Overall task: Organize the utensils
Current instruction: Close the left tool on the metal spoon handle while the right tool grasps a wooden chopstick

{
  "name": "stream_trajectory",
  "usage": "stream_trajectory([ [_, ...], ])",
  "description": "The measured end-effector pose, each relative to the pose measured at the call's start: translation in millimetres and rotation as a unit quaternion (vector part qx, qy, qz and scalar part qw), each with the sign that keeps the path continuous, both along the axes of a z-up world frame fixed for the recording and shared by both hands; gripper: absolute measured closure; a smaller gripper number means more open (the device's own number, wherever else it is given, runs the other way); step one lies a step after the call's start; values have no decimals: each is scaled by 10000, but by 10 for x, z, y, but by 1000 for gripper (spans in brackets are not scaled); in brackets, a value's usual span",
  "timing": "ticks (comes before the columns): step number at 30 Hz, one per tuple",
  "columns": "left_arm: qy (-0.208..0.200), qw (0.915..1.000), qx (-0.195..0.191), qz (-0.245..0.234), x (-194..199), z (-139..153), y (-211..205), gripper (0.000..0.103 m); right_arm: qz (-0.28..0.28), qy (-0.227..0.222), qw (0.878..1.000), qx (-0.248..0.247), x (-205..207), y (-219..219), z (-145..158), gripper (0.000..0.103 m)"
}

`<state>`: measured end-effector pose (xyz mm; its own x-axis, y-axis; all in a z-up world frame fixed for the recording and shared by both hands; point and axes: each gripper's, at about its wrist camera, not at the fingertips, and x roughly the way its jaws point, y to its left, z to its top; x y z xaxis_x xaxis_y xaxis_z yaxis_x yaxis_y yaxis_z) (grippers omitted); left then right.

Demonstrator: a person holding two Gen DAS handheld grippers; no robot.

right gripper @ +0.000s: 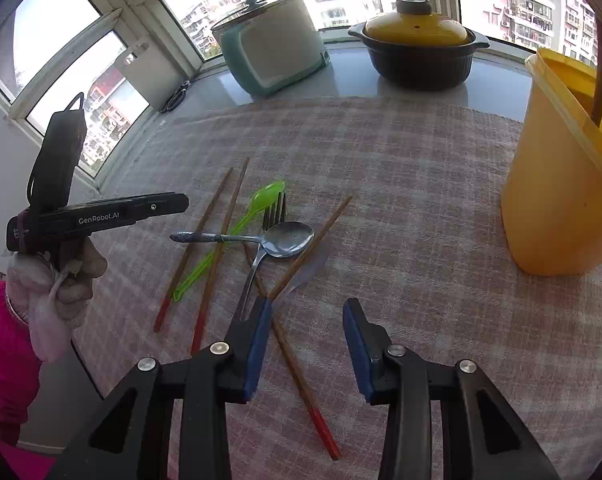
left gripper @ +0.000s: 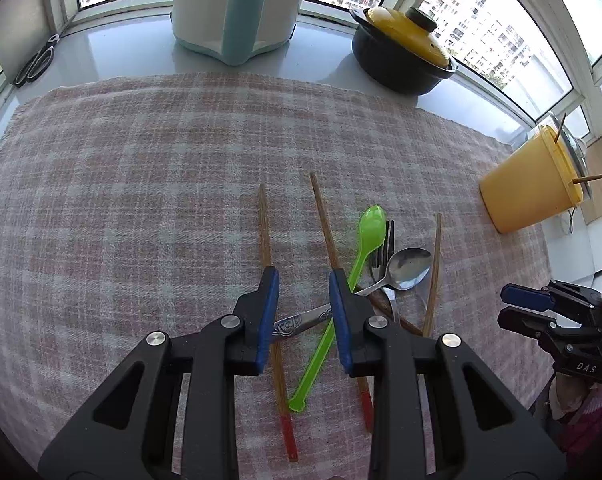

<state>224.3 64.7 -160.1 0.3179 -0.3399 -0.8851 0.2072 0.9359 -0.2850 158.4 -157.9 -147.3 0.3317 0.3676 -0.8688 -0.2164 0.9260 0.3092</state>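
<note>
Grey counter (left gripper: 113,56) w/ plaid cloth (left gripper: 141,184), pots, utensils on top.

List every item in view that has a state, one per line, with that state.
left gripper: open, jaws straddling the green spoon and metal spoon handle.
right gripper: open, nothing gripped.
yellow container: upright, open-topped, chopsticks inside.
casserole pot: lid on.
green spoon: lying flat, under the metal spoon.
metal spoon: lying across the pile.
fork: lying flat.

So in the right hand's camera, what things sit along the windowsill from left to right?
Scissors → the white and teal cooker → the dark pot with the yellow lid. Nearer, on the cloth, the yellow tub stands furthest right.
</note>
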Motion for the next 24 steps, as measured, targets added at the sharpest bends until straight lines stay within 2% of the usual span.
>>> stream_trajectory([
  [7, -43, 9982, 69, -588, -44, -3, -243, 78, -37, 369, 9987, 359, 269, 141, -205, 72],
  [9, -97, 9963, 178, -834, -58, -6, -346, 82, -88, 477, 9974, 530, 335, 150, -256, 75],
  [11, -109, 9941, 248, -1048, -66, -22, -427, 83, -137, 579, 9961, 648, 390, 155, -301, 78],
  [18, -137, 9844, 570, -1657, -83, -85, -682, 83, -289, 855, 9927, 798, 533, 176, -428, 80],
  [24, -259, 9733, 877, -2105, -147, -113, -852, 83, -344, 983, 9918, 738, 592, 202, -494, 80],
])
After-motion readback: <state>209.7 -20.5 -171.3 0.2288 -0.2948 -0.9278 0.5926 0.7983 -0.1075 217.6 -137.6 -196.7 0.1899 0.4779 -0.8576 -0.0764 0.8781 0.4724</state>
